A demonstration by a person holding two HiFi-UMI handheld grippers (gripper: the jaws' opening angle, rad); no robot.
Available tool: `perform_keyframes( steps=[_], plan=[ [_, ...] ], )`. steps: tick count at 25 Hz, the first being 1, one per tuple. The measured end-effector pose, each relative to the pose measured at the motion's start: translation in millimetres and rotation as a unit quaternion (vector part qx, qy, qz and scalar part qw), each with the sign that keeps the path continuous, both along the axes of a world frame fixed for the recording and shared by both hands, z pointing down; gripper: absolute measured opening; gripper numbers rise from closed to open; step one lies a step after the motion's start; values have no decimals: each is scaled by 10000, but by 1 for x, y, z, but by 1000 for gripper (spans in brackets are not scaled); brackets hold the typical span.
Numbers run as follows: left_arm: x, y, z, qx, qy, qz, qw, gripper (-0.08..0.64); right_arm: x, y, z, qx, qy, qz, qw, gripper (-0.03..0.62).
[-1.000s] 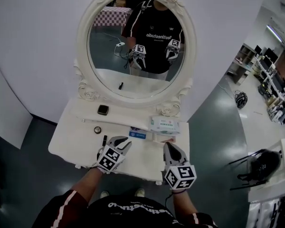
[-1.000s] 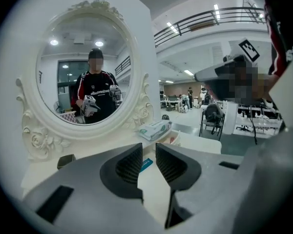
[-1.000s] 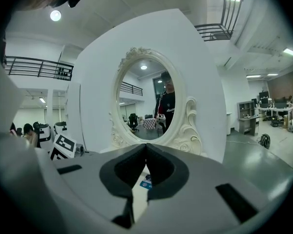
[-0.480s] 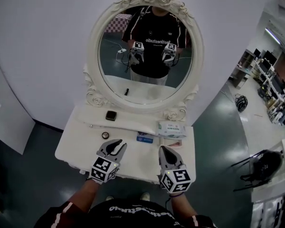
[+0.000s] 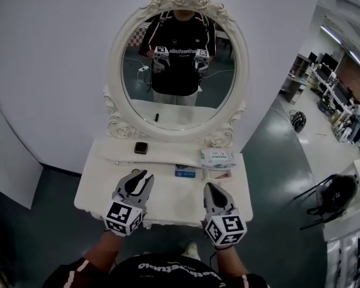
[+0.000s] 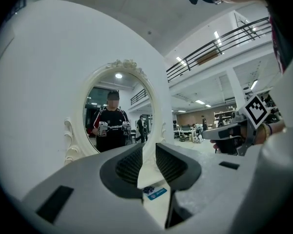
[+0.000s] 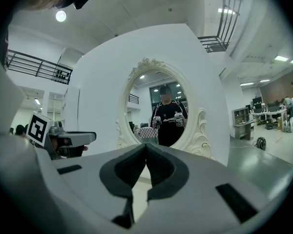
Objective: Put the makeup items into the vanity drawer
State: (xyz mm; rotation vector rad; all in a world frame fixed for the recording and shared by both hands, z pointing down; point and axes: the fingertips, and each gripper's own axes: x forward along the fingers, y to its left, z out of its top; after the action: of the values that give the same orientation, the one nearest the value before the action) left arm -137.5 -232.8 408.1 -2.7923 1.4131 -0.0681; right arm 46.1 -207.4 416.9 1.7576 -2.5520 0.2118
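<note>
Both tongs hang level over the front of the white counter [image 5: 174, 201]. The left tongs [image 5: 142, 176] stand released: jaws apart, nothing between them, only the counter showing through the gap. The right tongs [image 5: 209, 186] are clenched, tips meeting, and empty. The makeup items all lie on the counter ahead of the tongs, toward the oval mirror [image 5: 168, 110]. We see a dark square compact [image 5: 141, 148] well beyond the left tongs, and a flat blue-labelled item [image 5: 185, 173] ahead and between the two. A small reddish piece [image 5: 219, 175] lies just ahead of the right tongs. Behind it sits what looks to us like a wipes pack [image 5: 216, 158], its print too small to read.
</note>
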Motion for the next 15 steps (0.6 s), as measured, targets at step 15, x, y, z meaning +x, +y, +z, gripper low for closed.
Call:
perform_keyframes(
  steps=[15],
  plan=[
    [-38, 33, -32, 458, 70, -280, 9985, 27, -16, 28, -13, 157, 25, 172, 9997, 3]
  ],
)
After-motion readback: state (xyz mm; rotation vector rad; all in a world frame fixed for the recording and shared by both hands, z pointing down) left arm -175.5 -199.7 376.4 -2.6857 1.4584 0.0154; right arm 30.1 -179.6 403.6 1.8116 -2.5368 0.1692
